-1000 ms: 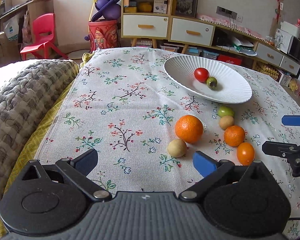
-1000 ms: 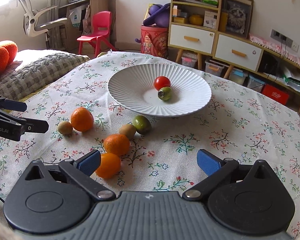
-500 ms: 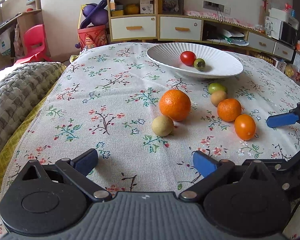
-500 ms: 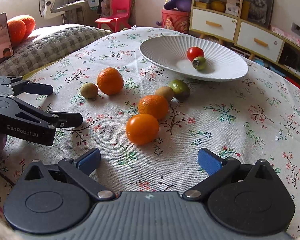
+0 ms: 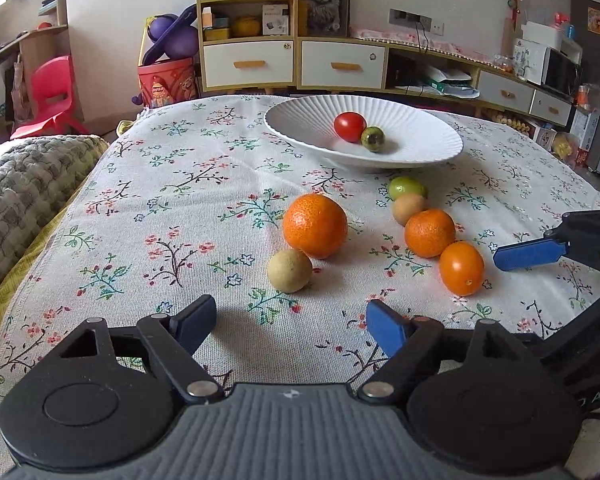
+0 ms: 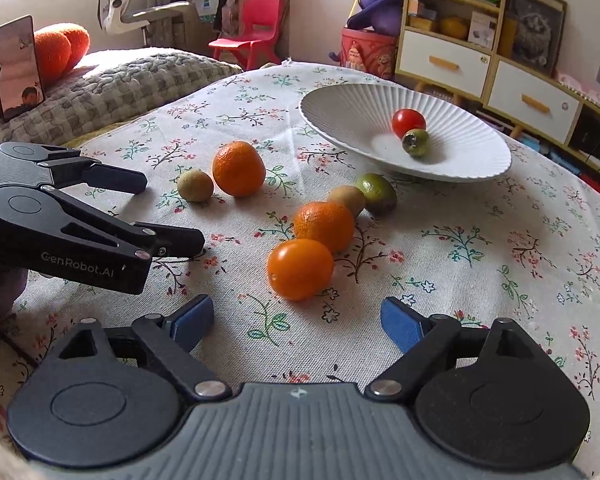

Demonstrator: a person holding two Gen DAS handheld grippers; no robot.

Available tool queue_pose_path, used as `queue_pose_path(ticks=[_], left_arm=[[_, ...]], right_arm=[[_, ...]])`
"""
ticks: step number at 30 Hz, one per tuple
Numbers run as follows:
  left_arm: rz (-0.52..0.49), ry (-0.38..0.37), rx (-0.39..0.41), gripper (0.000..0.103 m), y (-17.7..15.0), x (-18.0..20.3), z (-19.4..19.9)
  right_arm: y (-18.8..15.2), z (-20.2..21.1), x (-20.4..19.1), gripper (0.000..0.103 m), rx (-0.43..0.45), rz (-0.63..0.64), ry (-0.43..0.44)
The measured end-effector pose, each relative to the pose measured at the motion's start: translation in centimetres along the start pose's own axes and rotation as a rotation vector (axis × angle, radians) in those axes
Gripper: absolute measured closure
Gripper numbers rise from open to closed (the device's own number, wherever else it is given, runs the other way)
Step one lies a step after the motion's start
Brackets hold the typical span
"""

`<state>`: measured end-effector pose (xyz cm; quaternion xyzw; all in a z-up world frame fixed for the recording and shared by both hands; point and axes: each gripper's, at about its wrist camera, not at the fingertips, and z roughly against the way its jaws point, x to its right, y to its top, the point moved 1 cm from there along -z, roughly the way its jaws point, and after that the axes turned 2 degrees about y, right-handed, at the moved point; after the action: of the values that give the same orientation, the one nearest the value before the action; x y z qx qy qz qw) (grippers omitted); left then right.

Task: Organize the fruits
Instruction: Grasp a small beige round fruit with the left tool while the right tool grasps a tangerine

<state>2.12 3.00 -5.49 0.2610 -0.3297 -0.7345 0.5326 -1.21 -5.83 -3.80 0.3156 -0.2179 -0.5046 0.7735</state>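
Observation:
My left gripper hovers low over the floral tablecloth, its jaws closing with nothing between them. A small tan fruit lies just beyond its tips, and a large orange touches that fruit from behind. My right gripper is likewise closing on empty air, a smooth orange fruit just ahead of its tips. Behind it lie a mandarin, a tan fruit and a green fruit. The white ribbed plate holds a red tomato and a green-brown fruit.
A grey quilted blanket lies off the table's left edge. Cabinets with drawers and a red chair stand beyond the far edge. In the right wrist view the left gripper sits at the left, close to the small tan fruit.
Both grippers have come forward and down toward the loose fruits, which now look larger and nearer. The jaws of both have narrowed since half a second ago.

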Motion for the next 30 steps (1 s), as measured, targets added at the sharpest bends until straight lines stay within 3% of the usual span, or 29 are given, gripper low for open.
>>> queue_pose_path(ticks=[4, 16, 23, 30], left_arm=[[0.009, -0.022, 0.004, 0.048, 0.3, 0.1, -0.1], [0.043, -0.050, 0.008, 0.079, 0.9, -0.2, -0.5], [0.050, -0.049, 0.007, 0.089, 1.0, -0.4, -0.5], [0.056, -0.049, -0.006, 0.094, 1.2, -0.4, -0.4]], right_arm=[[0.3, 0.1, -0.4, 0.034, 0.004, 0.020, 0.023], [0.8, 0.1, -0.8, 0.050, 0.007, 0.032, 0.041], [1.1, 0.1, -0.2, 0.060, 0.009, 0.007, 0.029], [1.4, 0.0, 0.2, 0.062, 0.012, -0.004, 0.020]])
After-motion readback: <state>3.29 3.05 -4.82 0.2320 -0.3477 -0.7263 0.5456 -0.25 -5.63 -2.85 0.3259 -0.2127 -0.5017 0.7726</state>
